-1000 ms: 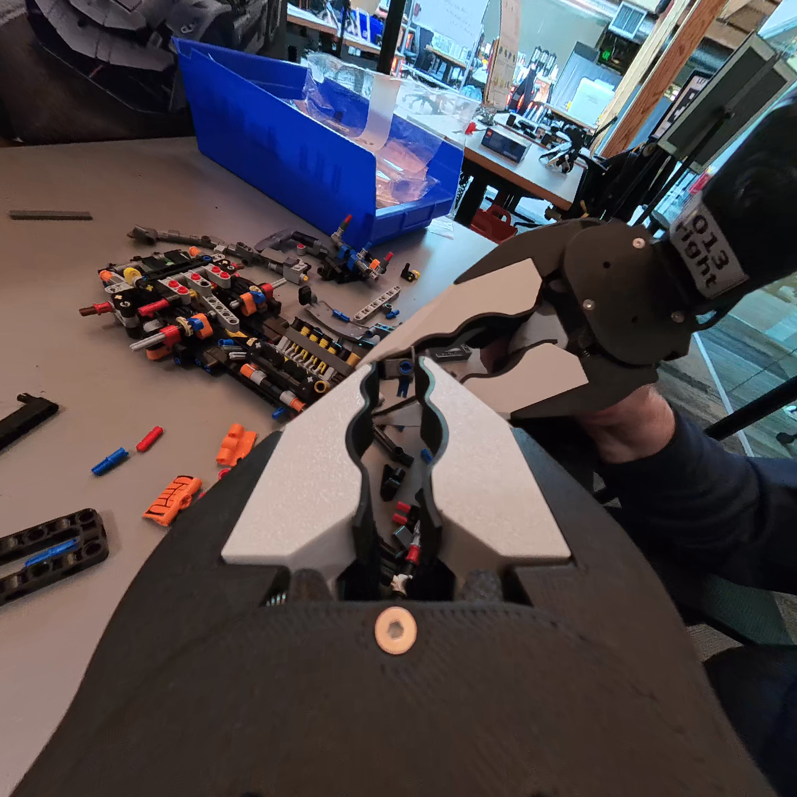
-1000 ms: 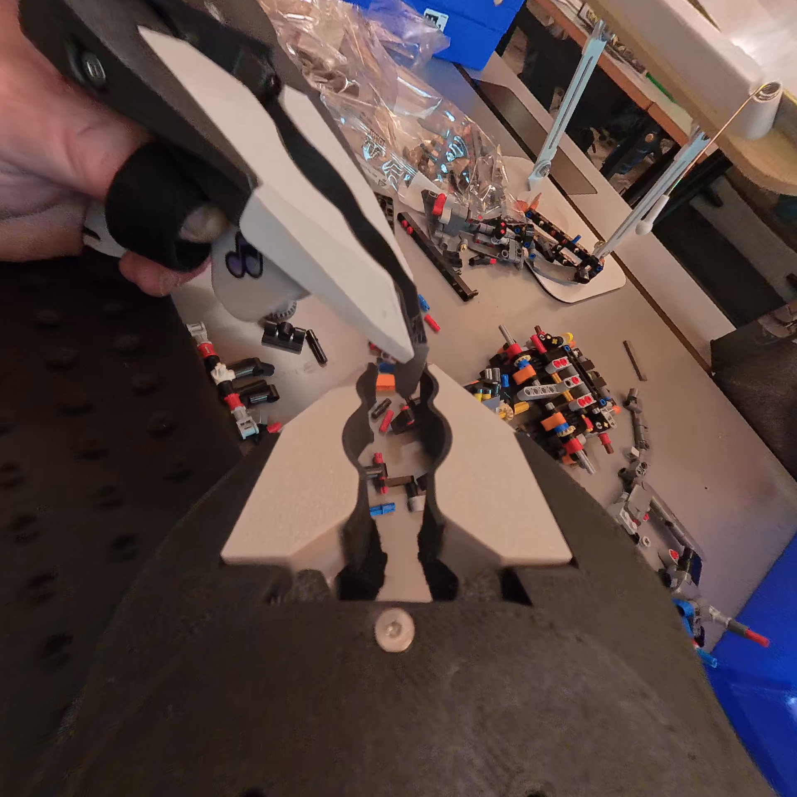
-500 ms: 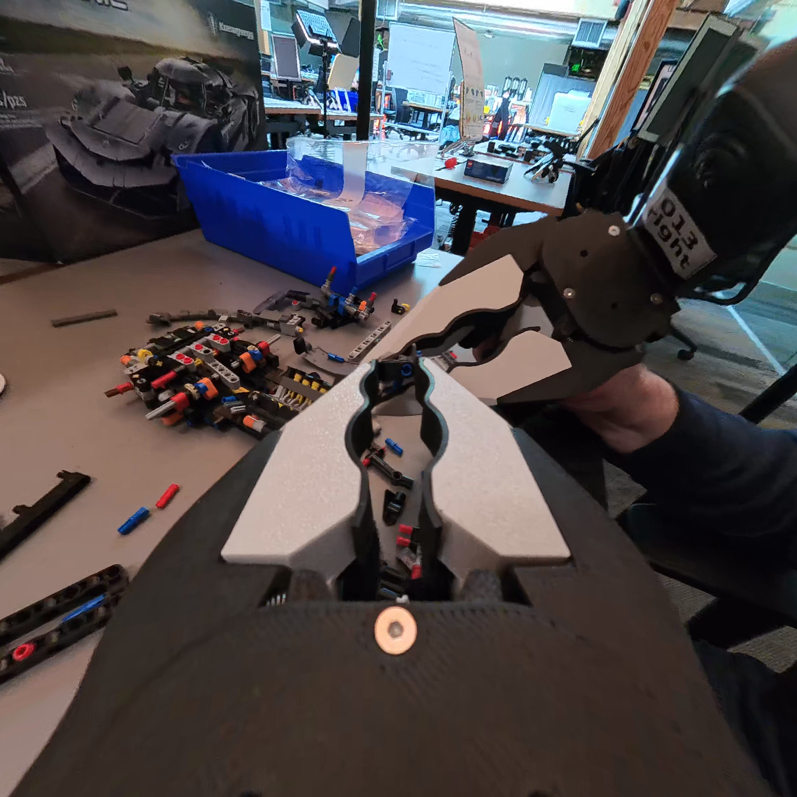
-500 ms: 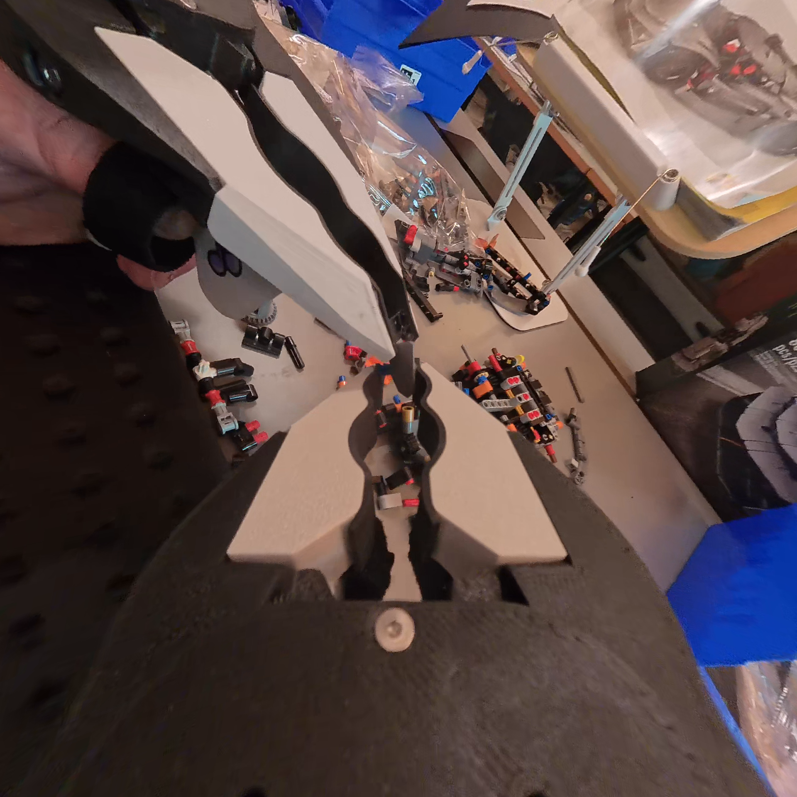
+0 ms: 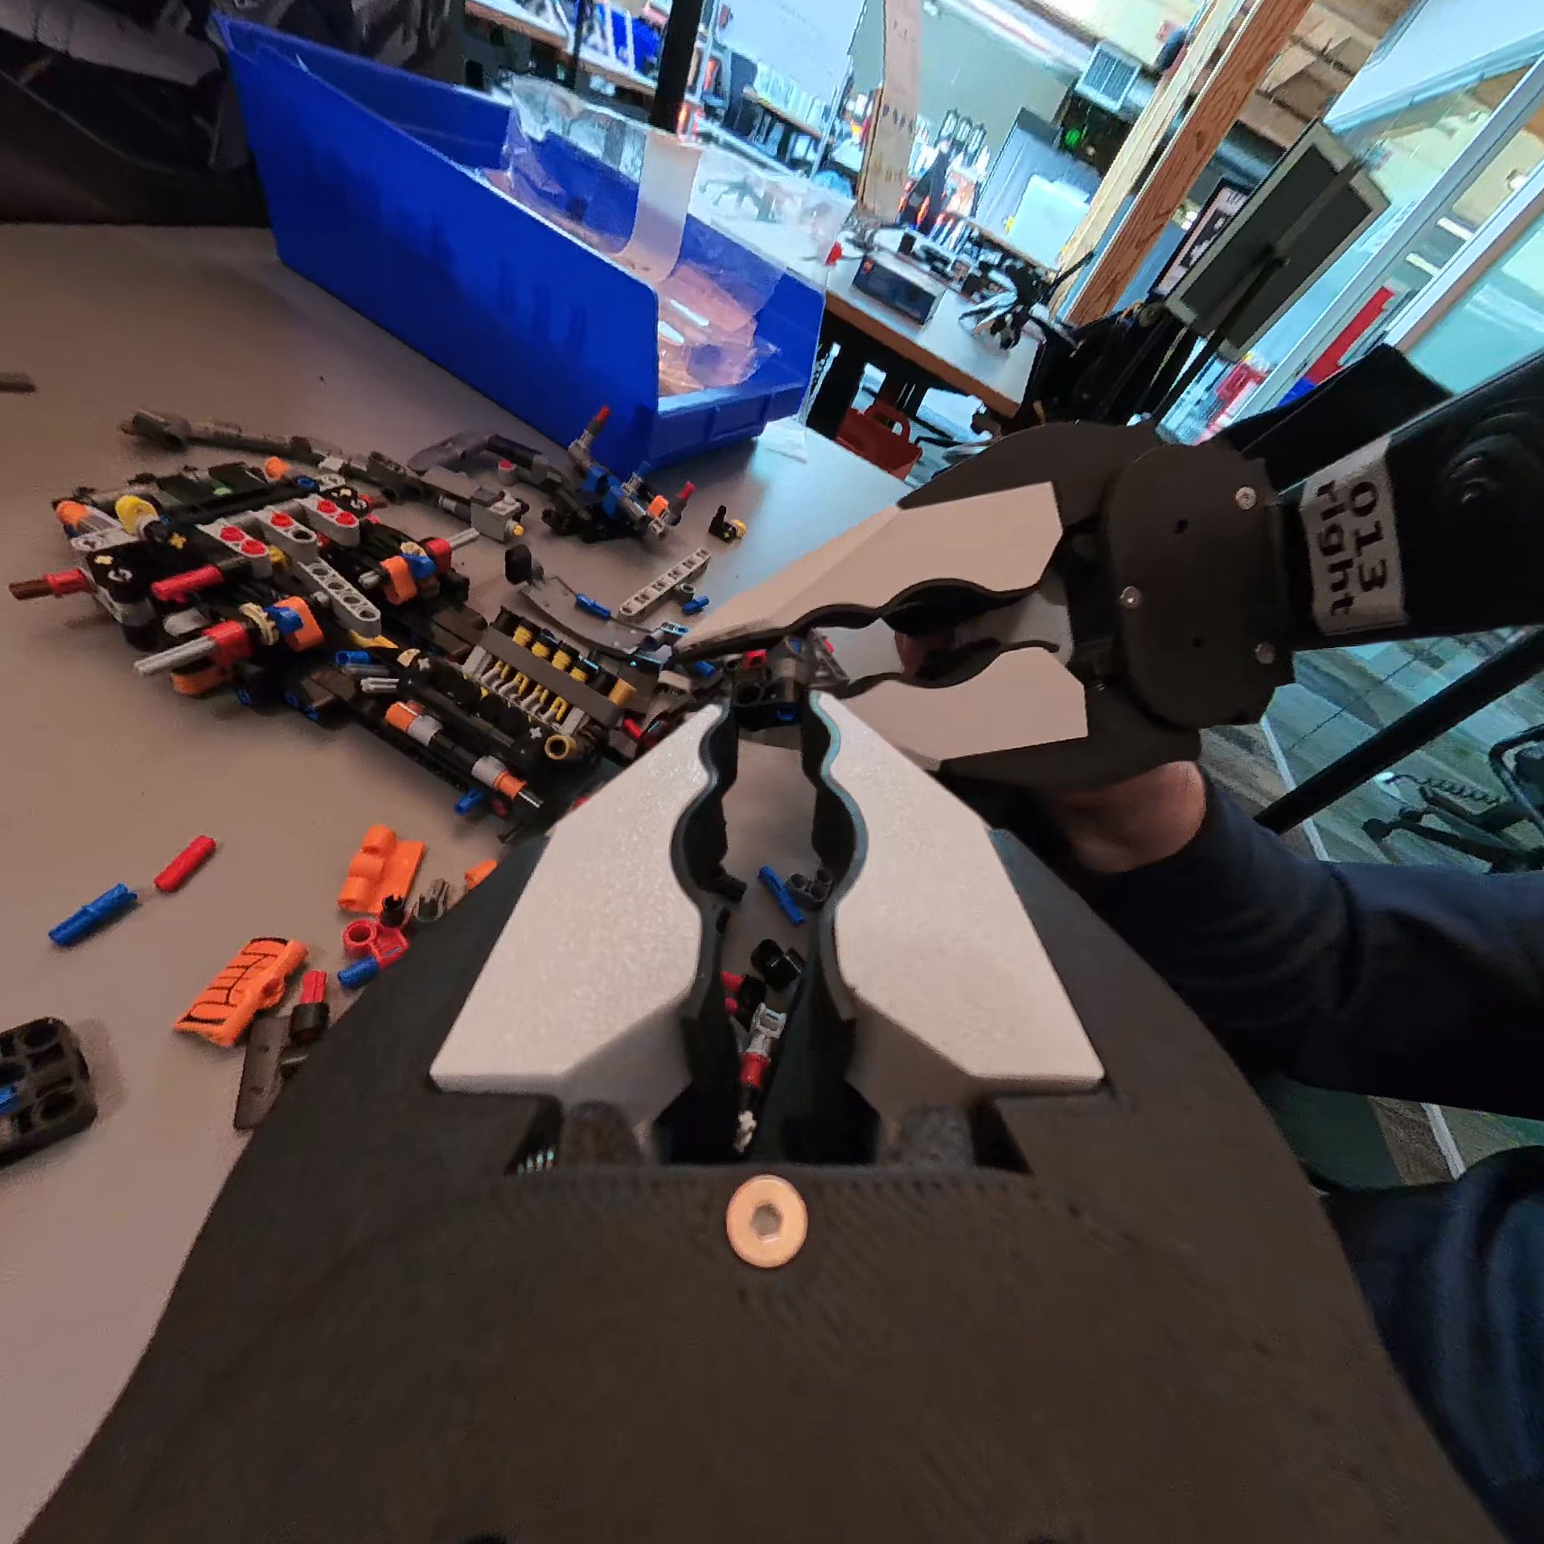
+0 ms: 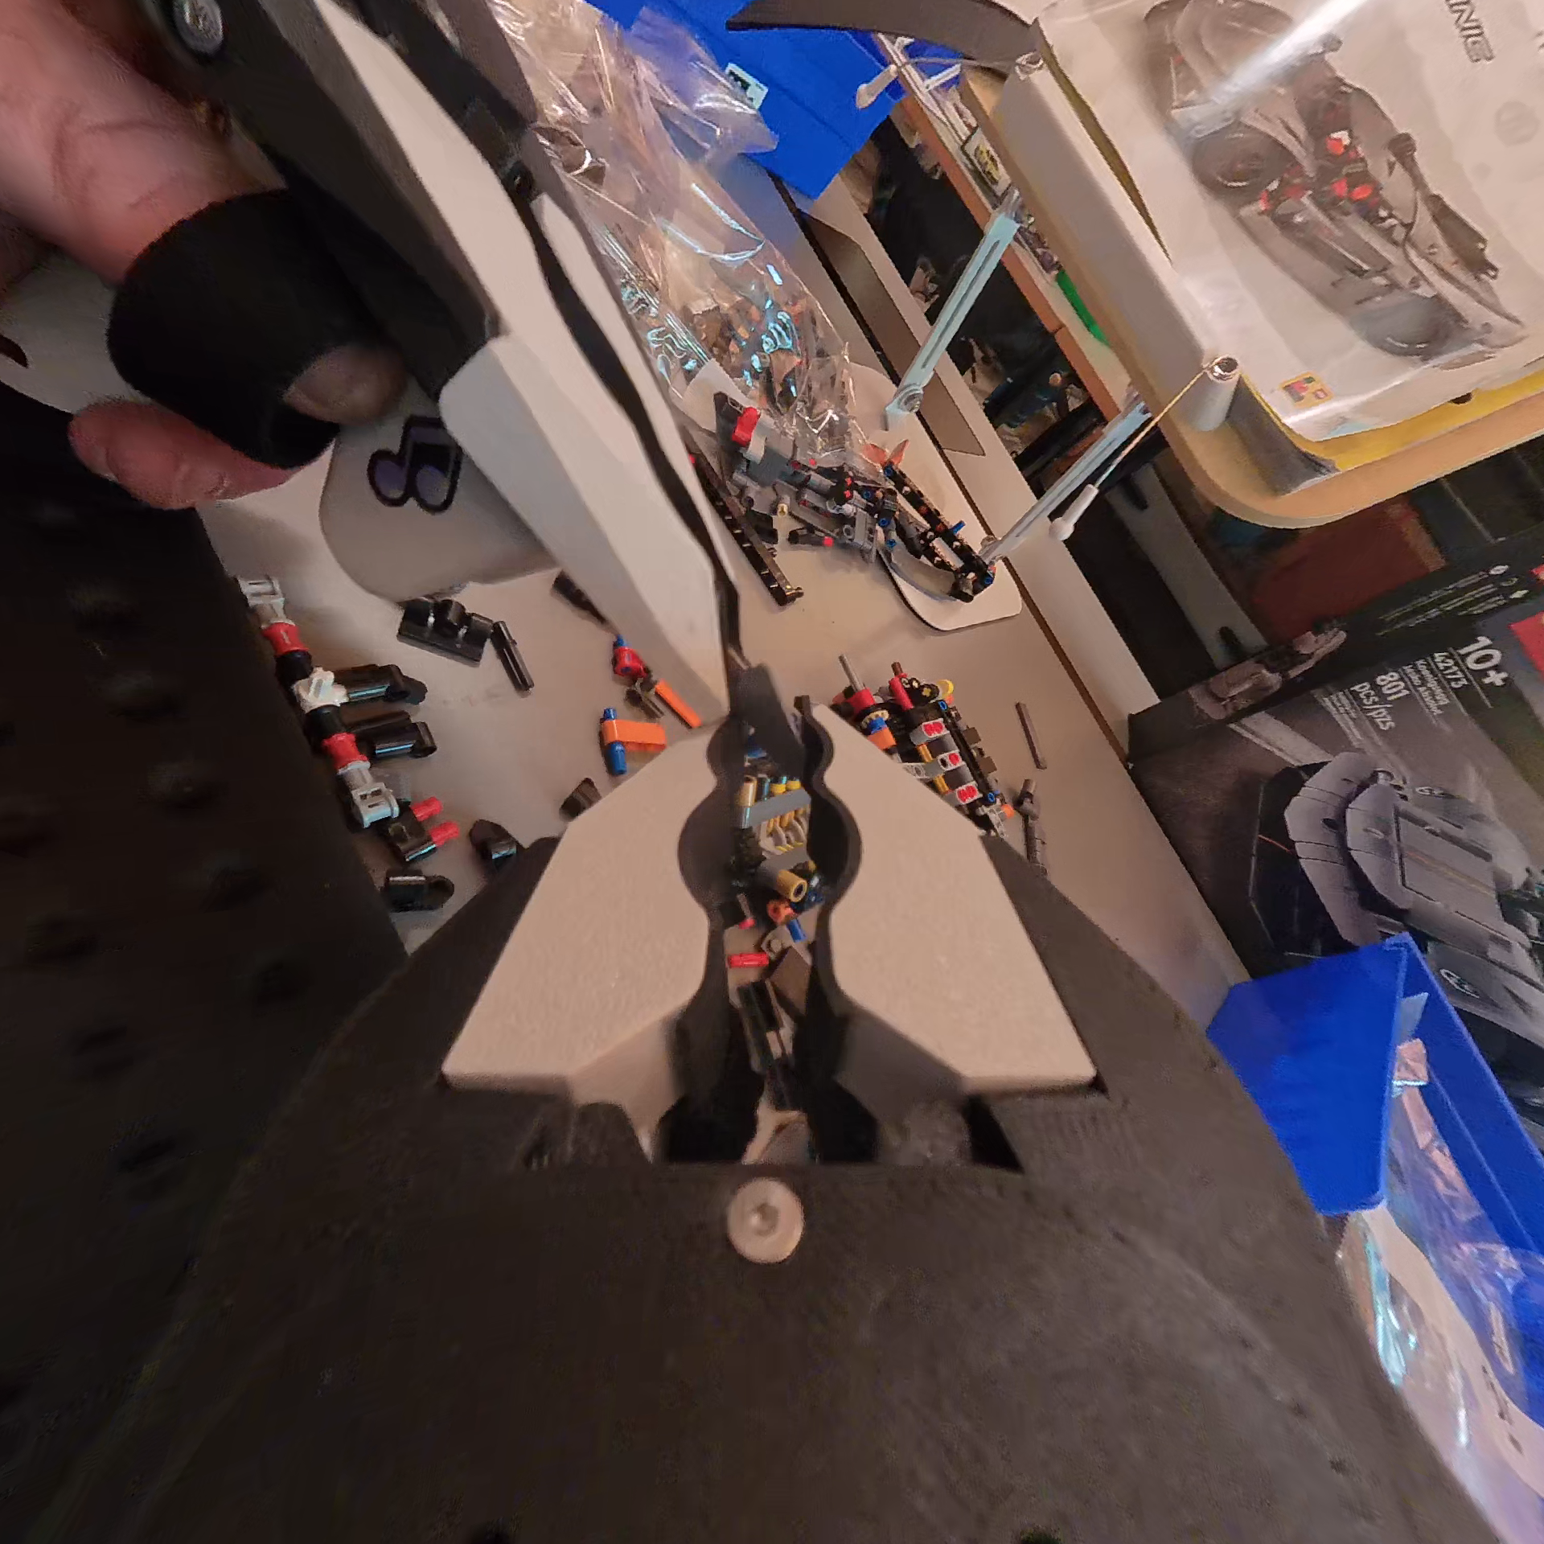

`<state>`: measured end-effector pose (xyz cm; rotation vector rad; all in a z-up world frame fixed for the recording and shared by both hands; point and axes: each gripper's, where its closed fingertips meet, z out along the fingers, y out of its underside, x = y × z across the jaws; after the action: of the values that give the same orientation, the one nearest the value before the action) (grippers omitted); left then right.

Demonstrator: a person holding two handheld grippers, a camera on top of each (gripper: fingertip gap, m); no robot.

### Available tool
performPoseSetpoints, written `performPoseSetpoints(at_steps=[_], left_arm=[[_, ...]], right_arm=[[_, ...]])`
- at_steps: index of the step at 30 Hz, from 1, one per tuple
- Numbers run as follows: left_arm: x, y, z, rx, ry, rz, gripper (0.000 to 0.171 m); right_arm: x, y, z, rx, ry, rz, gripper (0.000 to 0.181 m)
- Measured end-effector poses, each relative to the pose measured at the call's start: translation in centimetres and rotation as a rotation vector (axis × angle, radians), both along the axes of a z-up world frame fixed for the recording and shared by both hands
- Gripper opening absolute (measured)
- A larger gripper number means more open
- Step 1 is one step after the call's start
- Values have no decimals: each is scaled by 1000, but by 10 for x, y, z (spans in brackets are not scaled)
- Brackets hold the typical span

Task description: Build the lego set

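Observation:
My left gripper (image 5: 767, 710) is shut on a small black and grey lego sub-assembly (image 5: 773, 668) with red and blue pins, held above the table. My right gripper (image 5: 764, 664) comes in from the right, its fingers closed around the same piece. In the right wrist view my right gripper (image 6: 762, 720) grips a dark grey part (image 6: 759, 710), and my left gripper (image 6: 735, 660) meets it tip to tip from the upper left. The large multicoloured lego build (image 5: 334, 601) lies on the grey table (image 5: 125, 752), left of the grippers, and shows in the right wrist view (image 6: 919, 735).
A blue bin (image 5: 468, 251) holding plastic bags stands behind the build. Loose orange parts (image 5: 380, 869), a red pin (image 5: 184, 860) and a blue pin (image 5: 92, 915) lie at the left. The right wrist view shows black connectors (image 6: 376, 735), a white cup (image 6: 418, 518), the set's box (image 6: 1378, 794) and a booklet stand (image 6: 1337, 167). The tips of both grippers are at nearly the same place.
Both grippers have stayed tip to tip while turning together over the table. The piece between the left fingertips now shows as a larger black and grey assembly.

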<state>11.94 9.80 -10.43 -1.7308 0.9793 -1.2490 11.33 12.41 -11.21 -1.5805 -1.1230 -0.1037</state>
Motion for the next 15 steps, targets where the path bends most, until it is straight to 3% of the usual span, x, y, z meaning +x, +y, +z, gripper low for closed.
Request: performPoseSetpoints(at_steps=[4,10,15], left_arm=[[-1,-2,5,-6,-33,-16,12],[1,-2,9,123,0,18,12],[-3,0,15,118,-45,23,8]], right_arm=[[-1,-2,1,-12,26,18,7],[-2,-6,3,-86,137,86,6],[0,-6,16,17,123,58,3]])
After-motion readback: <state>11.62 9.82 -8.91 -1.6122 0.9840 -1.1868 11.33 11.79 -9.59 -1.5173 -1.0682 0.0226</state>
